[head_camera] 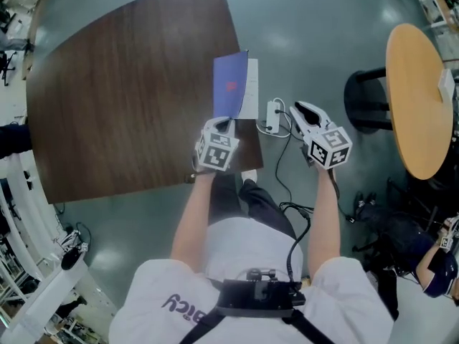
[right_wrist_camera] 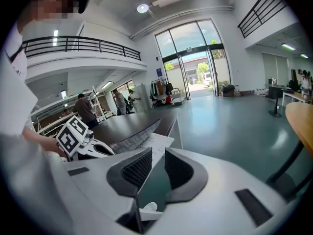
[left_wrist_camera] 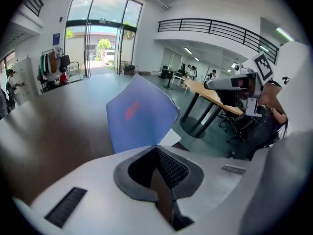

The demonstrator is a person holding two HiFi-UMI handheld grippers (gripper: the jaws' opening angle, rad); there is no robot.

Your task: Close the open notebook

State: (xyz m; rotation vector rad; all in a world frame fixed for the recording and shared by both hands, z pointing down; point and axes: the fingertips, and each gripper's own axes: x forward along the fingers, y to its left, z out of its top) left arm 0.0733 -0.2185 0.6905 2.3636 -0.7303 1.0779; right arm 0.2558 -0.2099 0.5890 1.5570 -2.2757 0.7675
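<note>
Head view steeply down; gripper views low, close; all share notebook (head_camera: 231,86).

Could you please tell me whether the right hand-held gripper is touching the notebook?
Apart. The head view shows the right hand-held gripper over the floor, beyond the table, with a clear gap to the notebook.

Two tables: one dark brown wooden table (head_camera: 129,84) and one round light-wood table on a black pedestal (head_camera: 419,99). One blue-covered notebook with white pages (head_camera: 231,84), at the dark table's right edge by its near corner. One white power strip (head_camera: 272,117) on the floor. Two white hand-held grippers, each with one marker cube: left gripper (head_camera: 225,125), right gripper (head_camera: 297,110).
</note>
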